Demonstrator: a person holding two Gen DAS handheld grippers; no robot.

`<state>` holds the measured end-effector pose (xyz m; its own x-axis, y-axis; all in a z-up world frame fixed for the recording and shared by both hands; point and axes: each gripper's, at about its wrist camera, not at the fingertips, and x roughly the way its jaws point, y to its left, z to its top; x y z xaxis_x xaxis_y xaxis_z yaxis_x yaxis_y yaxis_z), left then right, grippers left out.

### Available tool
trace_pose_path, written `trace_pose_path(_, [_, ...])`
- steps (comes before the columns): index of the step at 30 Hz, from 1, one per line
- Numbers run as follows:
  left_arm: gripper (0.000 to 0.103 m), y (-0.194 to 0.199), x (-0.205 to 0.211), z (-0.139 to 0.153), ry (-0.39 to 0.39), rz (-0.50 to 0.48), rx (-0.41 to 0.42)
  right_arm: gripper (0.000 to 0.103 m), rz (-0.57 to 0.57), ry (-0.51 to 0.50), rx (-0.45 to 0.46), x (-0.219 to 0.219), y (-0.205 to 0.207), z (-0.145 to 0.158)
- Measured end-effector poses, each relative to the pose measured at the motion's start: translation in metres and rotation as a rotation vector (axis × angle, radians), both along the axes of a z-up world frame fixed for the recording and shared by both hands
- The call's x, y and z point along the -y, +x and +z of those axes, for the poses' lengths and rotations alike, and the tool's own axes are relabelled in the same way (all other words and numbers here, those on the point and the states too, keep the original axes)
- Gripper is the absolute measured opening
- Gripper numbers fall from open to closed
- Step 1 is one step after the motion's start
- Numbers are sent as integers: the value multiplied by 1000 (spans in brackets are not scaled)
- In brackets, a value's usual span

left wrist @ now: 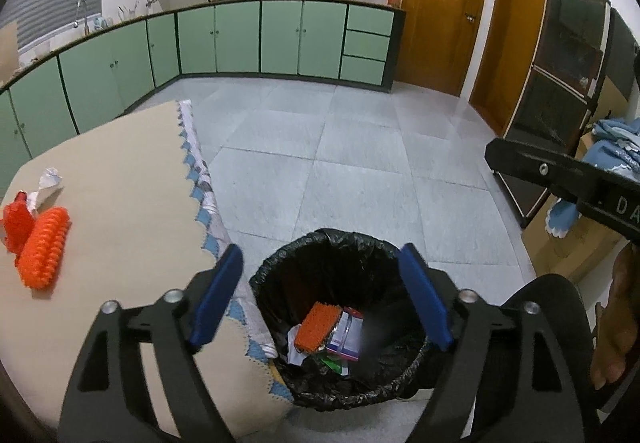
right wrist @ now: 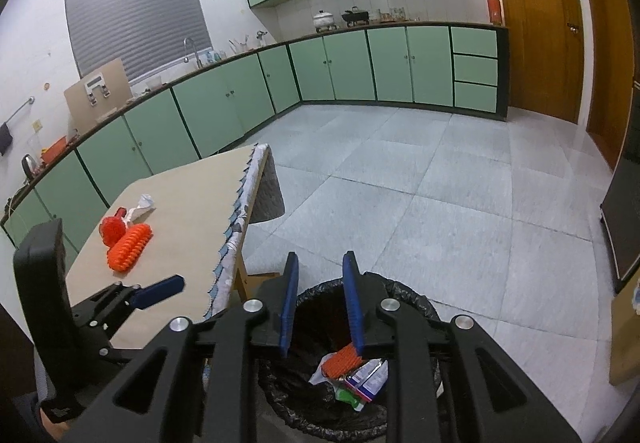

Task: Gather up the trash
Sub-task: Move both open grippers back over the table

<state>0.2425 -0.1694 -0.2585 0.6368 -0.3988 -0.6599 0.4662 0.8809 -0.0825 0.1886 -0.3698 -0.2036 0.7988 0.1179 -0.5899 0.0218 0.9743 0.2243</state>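
- Below both of your grippers stands the bin (left wrist: 340,319), lined with a black bag, on the tiled floor (left wrist: 320,147) just right of the counter (left wrist: 120,171); an orange ridged piece (left wrist: 316,327), a small carton (left wrist: 346,335) and green scraps lie inside.
- On the counter's far left lie an orange ridged roller (left wrist: 42,253), an orange bottle (left wrist: 16,225) touching it, and crumpled paper (left wrist: 50,181) just beyond.
- That roller's long axis runs near-left to far-right.
- Your left gripper (left wrist: 320,295) hangs over the bin's near-left rim, fingers spread wide, holding nothing.
- Your right gripper (right wrist: 320,303) points down over the bin, its blue pads (right wrist: 290,307) a narrow gap apart, empty.
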Motion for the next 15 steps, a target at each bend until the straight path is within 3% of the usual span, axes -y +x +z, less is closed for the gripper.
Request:
trace_pose_path(6, [88, -3, -29, 10, 8, 45, 38, 27, 43, -6, 19, -22, 5, 9])
trace_pose_path(12, [89, -6, -124, 24, 73, 248, 137, 30, 184, -10, 29, -89, 31, 9])
trace_pose_path(15, [90, -4, -186, 30, 102, 379, 165, 45, 268, -16, 51, -136, 46, 9])
